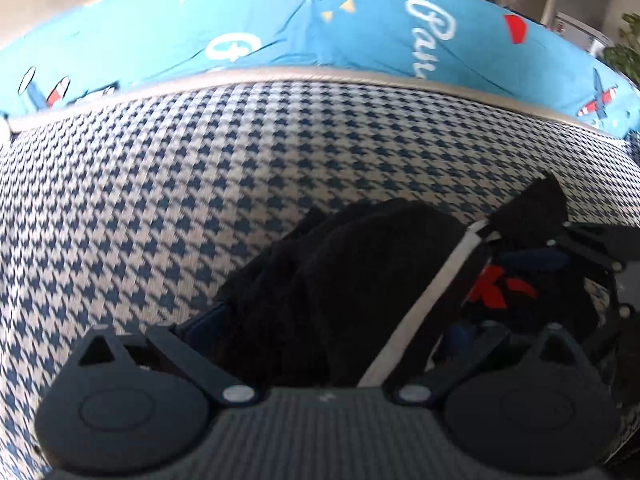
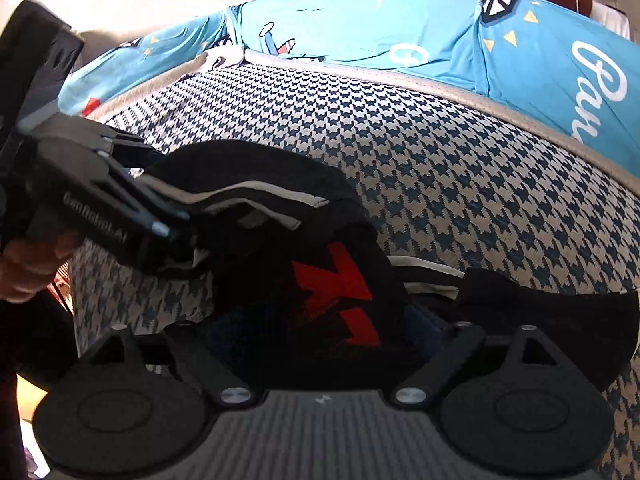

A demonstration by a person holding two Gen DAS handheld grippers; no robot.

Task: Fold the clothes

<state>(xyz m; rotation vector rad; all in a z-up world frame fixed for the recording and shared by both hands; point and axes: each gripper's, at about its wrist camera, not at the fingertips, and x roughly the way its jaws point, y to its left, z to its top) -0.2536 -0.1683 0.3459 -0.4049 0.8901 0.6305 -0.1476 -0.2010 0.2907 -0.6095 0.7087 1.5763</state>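
On checked cushion [image 2: 460, 184], black top [image 2: 280, 216] lies bunched, fold step underway. Right fingers [image 2: 320, 336] spread wide, letting go. Left fingers [image 1: 320, 320] pinch black top. Next: smooth flat.

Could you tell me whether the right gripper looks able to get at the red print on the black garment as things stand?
Probably yes: the red print lies just ahead of the open right gripper, uncovered.
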